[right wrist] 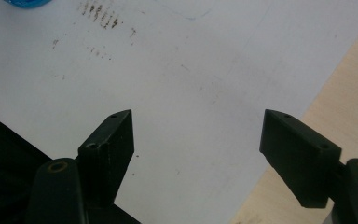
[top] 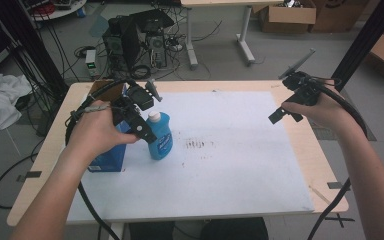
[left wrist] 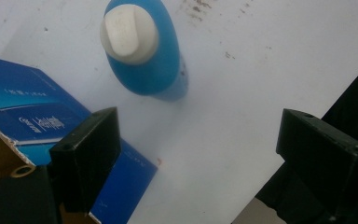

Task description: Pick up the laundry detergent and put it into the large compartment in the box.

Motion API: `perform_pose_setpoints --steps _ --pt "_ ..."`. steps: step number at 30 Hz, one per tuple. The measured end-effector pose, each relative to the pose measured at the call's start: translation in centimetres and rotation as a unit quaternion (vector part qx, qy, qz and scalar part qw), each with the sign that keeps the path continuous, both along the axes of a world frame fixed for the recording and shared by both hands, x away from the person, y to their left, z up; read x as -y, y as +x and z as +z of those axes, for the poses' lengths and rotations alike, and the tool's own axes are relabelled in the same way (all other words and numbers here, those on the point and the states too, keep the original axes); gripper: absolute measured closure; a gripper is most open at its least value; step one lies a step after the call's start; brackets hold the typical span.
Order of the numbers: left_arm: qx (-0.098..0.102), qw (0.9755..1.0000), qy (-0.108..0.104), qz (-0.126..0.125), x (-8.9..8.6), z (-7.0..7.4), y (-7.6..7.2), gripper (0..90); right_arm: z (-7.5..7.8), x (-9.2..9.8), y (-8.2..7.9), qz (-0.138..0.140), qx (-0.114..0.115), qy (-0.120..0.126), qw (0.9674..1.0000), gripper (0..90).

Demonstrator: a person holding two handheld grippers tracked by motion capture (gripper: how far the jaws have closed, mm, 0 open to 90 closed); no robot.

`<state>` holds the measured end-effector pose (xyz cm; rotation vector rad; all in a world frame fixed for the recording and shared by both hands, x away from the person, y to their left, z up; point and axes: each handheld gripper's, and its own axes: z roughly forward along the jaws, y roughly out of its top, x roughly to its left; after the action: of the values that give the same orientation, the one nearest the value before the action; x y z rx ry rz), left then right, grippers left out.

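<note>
A blue bottle (top: 160,139) with a white cap stands upright on the white sheet (top: 230,165), left of centre. Against its left side is a blue carton (top: 108,159) with an open brown flap. My left gripper (top: 145,114) hovers above and just left of the bottle, open. In the left gripper view the bottle (left wrist: 154,65) is seen from above beyond the wide-apart jaws, apart from them, with the carton (left wrist: 25,109) behind the left jaw. My right gripper (top: 285,116) is held over the sheet's right edge, open, with nothing between its fingers (right wrist: 109,140).
Dark smudges (top: 200,145) mark the sheet's middle. The wooden table edge (right wrist: 347,107) runs beside the sheet on the right. Beyond the table are computer towers (top: 135,42), cardboard boxes (top: 287,15), a white cloth (top: 0,100) and black frame posts (top: 367,37).
</note>
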<state>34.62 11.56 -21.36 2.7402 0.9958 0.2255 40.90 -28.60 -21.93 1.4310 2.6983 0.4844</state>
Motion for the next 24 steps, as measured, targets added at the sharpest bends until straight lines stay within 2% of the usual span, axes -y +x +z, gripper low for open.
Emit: perform_pose_setpoints --steps 16,18,24 --pt "0.004 0.9998 -0.012 0.015 0.2 0.7 0.4 14.5 0.0 0.2 0.2 0.002 0.002 0.004 1.0000 26.3" --pt "0.003 0.9996 -0.017 0.023 0.4 0.9 0.8 14.5 0.0 0.3 0.2 0.001 0.002 0.006 1.0000 26.3" --pt "-0.005 0.9989 -0.012 0.045 1.2 0.9 2.0 14.6 -0.4 0.6 0.1 0.001 0.001 0.008 1.0000 26.3"
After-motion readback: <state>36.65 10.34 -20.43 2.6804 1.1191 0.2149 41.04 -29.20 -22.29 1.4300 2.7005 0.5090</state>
